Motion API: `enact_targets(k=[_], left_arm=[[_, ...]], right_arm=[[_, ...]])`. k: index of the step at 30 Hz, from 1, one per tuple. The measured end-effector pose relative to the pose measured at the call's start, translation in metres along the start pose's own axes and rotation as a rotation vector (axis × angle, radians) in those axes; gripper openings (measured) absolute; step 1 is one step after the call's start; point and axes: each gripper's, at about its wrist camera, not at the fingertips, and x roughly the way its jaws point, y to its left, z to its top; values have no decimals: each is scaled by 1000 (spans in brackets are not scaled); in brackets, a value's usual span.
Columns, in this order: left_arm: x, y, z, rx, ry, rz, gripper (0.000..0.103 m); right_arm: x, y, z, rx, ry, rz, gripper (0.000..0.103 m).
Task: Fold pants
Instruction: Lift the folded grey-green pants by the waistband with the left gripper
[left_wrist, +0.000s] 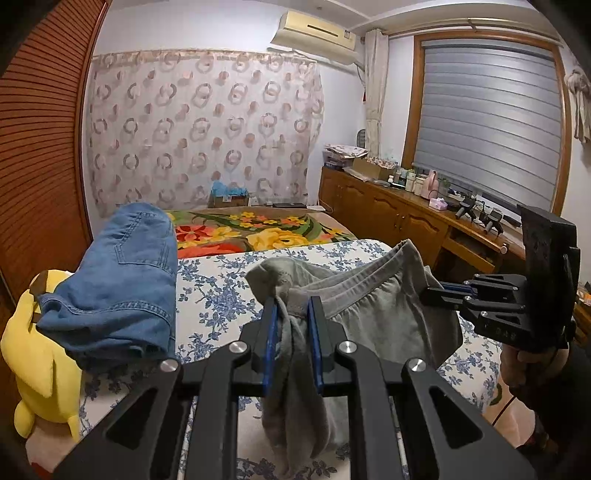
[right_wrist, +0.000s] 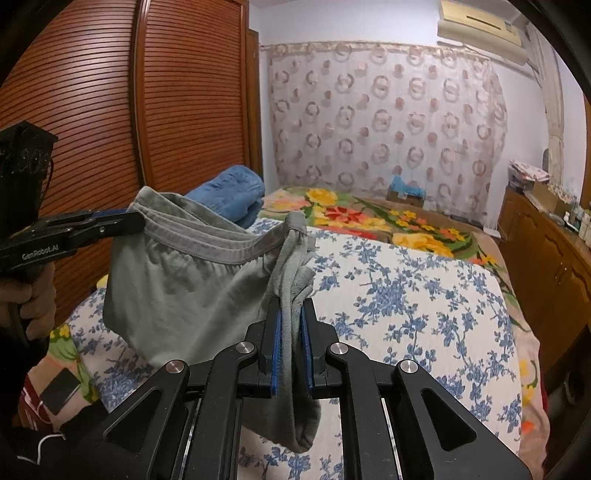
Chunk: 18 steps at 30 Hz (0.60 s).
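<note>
Grey pants (left_wrist: 373, 314) taut between left gripper (left_wrist: 291, 306) and right gripper (right_wrist: 291, 314), above bed (right_wrist: 406, 295).

the soft grey cotton pants (left_wrist: 373, 314) are a plain, dull grey with a slightly darker banded waist. both black two-finger grippers, left (left_wrist: 293, 306) and right (right_wrist: 291, 314), carry bright blue pads. the bed's quilted white cover (left_wrist: 221, 295) is strewn with blue flower sprigs; beyond it a blanket (left_wrist: 258, 229) blooms in yellow, red and orange on green. folded denim jeans (left_wrist: 125, 280) are mid blue, a plush toy (left_wrist: 40, 362) bright yellow, the slatted wardrobe door (right_wrist: 92, 92) reddish brown.
</note>
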Motion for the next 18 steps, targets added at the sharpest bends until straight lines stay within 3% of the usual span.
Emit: enact_targets(k=[18], left_arm=[[25, 40, 10, -49, 4, 58, 14]], right_arm=[[59, -2, 35, -73, 31, 53, 7]])
